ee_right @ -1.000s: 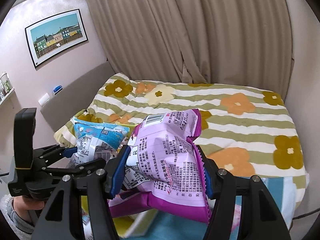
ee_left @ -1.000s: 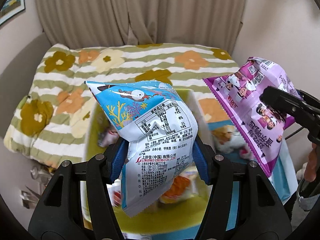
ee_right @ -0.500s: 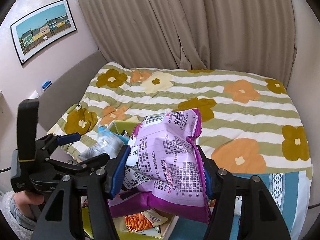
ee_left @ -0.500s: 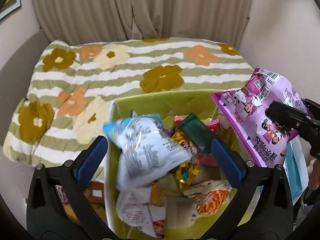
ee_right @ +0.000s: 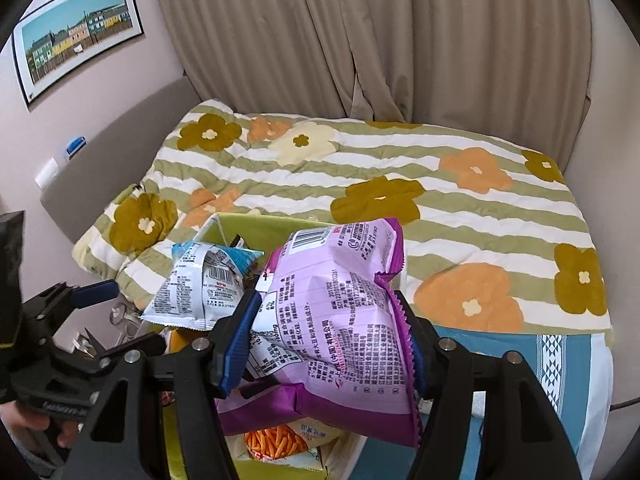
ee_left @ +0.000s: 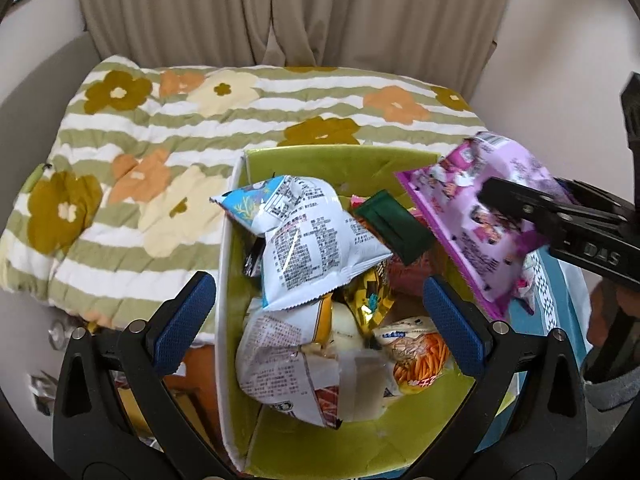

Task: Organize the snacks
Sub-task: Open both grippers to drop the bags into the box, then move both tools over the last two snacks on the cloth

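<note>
A yellow-green box [ee_left: 340, 160] holds several snack packs. A blue and white snack bag [ee_left: 308, 240] lies on top of the pile; it also shows in the right wrist view [ee_right: 200, 280]. My left gripper [ee_left: 320, 320] is open and empty just above the box. My right gripper [ee_right: 328, 344] is shut on a purple snack bag [ee_right: 336, 320] and holds it over the box's right side. The purple snack bag also shows in the left wrist view [ee_left: 480, 216].
The box sits on a blue patterned cloth [ee_right: 560, 380] in front of a bed with a striped flower quilt [ee_left: 200, 128]. A green pack [ee_left: 394, 224] and an orange-stick snack pack [ee_left: 420, 356] lie in the box. Curtains [ee_right: 360, 40] hang behind the bed.
My left gripper opened and let go of the blue and white bag, which dropped onto the pile in the box. The right gripper moved over the box with the purple bag.
</note>
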